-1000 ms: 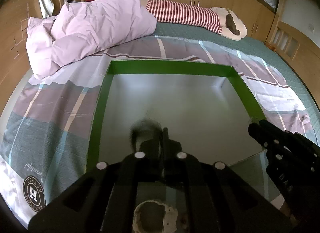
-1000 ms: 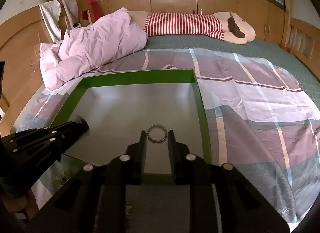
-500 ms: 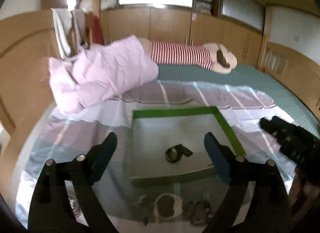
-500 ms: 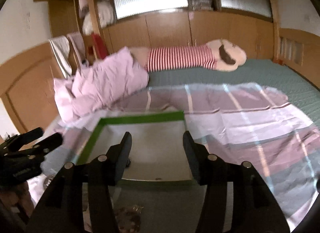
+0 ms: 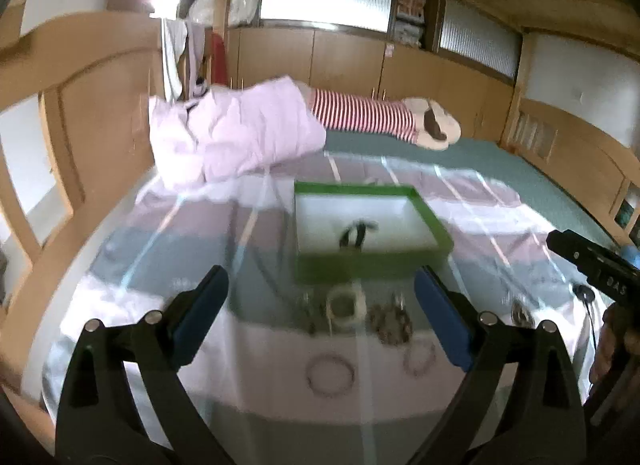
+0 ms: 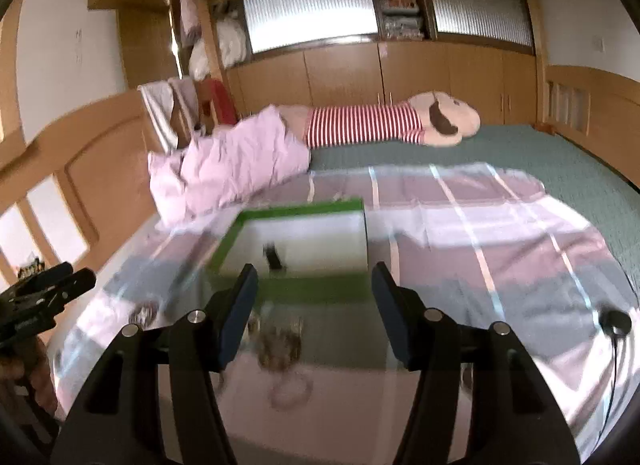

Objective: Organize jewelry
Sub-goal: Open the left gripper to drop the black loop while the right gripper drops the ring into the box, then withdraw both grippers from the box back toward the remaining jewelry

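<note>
overhead, the left gripper hangs with its jaws spread wide and nothing between them. likewise the right gripper gapes wide, holding nothing. at 12 o'clock of both sits the green tray on the plaid sheet, with a dark watch lying on its pale floor. loose jewelry lies on the sheet just at 6 o'clock of the tray: a white bangle, a blurred beaded heap and 2 thin rings.
</note>
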Motion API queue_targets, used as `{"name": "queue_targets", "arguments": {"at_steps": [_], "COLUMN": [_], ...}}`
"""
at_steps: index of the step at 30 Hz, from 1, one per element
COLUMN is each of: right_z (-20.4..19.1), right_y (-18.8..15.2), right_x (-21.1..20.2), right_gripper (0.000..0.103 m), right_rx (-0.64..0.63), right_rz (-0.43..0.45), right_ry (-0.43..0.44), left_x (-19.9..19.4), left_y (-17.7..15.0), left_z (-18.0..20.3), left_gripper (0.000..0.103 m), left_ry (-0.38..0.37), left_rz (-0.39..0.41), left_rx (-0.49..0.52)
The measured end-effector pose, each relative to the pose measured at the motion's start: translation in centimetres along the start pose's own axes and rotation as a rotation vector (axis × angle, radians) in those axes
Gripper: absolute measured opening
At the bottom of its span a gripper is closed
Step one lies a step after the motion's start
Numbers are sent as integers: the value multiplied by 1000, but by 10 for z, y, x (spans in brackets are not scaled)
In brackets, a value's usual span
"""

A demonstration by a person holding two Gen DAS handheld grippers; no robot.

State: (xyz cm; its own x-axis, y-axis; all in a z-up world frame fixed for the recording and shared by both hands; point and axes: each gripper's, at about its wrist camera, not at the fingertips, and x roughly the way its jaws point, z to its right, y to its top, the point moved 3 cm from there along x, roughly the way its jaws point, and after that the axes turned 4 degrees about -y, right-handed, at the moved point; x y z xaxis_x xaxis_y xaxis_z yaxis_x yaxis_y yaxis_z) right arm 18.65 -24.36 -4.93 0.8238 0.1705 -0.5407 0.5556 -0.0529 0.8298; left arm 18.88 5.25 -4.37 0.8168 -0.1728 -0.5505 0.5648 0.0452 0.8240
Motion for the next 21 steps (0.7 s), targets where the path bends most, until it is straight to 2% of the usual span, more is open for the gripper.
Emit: {"name": "queue_targets", "arguments": {"at_steps": [4, 8, 21], "right_z": [-6, -15, -11], "right_y": [-31, -40, -36], "right_x": [-1, 0, 0], "right_gripper": [59, 59, 59], "right_rx": [-21, -49, -42], "right_rz": [-55, -66, -55], "right_ry": [0, 8, 12], "left_x": [2, 2, 14], "left_y": [-35, -53, -59], "left_z": [15, 29, 35], "left_gripper": [93, 93, 93], "left_ry": [-26, -39, -35], "left_rz": [-76, -99, -126], "left_rx": [13, 41, 62]}}
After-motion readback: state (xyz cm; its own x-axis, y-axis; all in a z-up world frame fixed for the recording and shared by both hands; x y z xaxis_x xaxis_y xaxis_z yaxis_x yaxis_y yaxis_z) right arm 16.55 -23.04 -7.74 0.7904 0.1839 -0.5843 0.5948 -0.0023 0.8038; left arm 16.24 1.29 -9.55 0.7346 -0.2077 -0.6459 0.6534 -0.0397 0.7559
